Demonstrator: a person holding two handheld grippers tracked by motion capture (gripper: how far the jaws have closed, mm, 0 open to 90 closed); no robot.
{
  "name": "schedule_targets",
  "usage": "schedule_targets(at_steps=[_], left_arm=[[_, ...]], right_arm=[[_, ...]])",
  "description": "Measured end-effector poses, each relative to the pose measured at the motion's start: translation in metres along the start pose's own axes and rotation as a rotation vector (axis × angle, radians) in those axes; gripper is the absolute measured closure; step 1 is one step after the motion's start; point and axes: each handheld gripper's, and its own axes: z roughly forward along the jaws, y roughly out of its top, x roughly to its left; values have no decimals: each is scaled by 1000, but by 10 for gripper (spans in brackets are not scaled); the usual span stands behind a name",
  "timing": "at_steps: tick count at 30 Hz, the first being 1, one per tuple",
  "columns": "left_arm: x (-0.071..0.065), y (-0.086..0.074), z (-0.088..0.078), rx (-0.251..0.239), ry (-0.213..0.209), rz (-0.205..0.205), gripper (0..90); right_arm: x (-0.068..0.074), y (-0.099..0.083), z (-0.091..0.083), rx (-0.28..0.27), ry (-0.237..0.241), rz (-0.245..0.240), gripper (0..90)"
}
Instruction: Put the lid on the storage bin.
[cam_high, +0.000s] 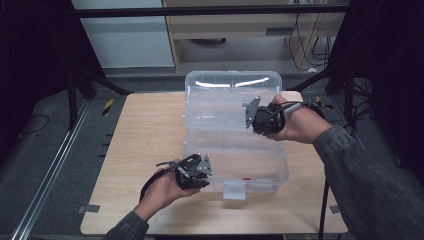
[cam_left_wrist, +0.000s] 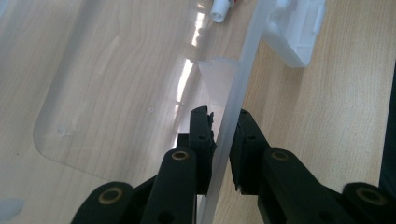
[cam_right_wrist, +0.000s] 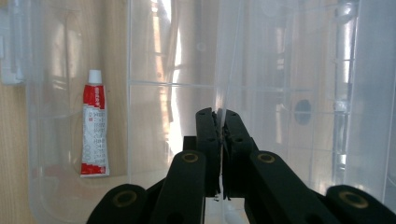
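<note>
Light wooden surface; grey floor; pale cabinet behind far edge; cables right; dark surroundings.

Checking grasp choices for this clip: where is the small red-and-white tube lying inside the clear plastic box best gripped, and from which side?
Grip the small red-and-white tube across its flat body, coming straight down from above through the open top of the clear plastic box. It lies flat on the floor near a wall, so a sideways approach looks blocked.

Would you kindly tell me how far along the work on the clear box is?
Done: the tube lies in the clear box. In hand: the left tool straddles the box wall; the right tool pinches the lid, which stands raised. Left: lowering and latching it, probably.
</note>
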Motion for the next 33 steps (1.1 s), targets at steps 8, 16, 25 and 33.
schedule_targets(at_steps=[8, 16, 25, 33], left_arm=[[0, 0, 0, 1, 1, 2, 794], [-5, -2, 0, -7, 6, -51, 788], [-8, 2, 3, -20, 29, -57, 786], [-9, 2, 4, -30, 34, -51, 787]], right_arm=[[16, -1, -3, -12, -9, -8, 871], [34, -3, -5, -9, 7, -35, 867], [29, -7, -2, 3, 23, -18, 854], [35, -9, -2, 8, 28, -26, 861]])
